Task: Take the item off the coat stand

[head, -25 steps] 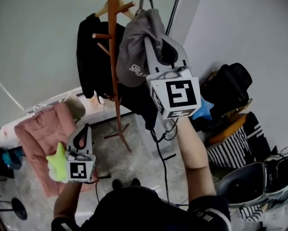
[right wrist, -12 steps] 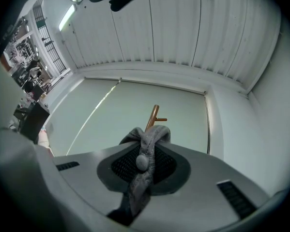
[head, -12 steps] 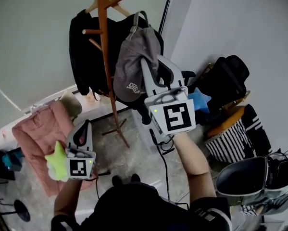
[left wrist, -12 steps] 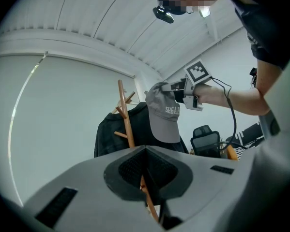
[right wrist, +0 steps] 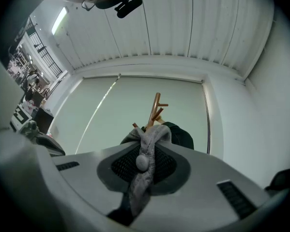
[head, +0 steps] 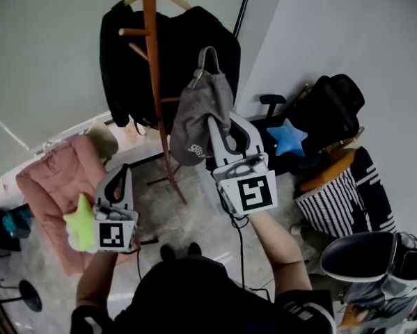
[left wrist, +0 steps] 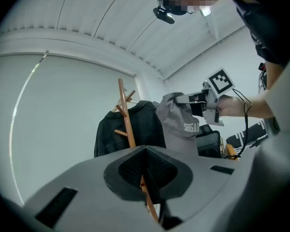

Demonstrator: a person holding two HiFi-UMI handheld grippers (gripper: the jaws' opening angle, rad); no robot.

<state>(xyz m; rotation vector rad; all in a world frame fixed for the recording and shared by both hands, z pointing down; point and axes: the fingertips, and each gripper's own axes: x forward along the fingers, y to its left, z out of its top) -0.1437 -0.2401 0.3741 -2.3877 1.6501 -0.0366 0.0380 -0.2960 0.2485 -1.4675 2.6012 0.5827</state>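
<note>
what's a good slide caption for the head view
Right hand-held gripper shut on a grey cap beside the wooden coat stand

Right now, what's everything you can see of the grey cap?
The grey cap is soft fabric, with white lettering on the front and its back strap looping up. It hangs crumpled from the right claw, jaws shut on its cloth. It sits just right of the coat stand pole, seemingly clear of the pegs, in front of a black jacket.
</note>
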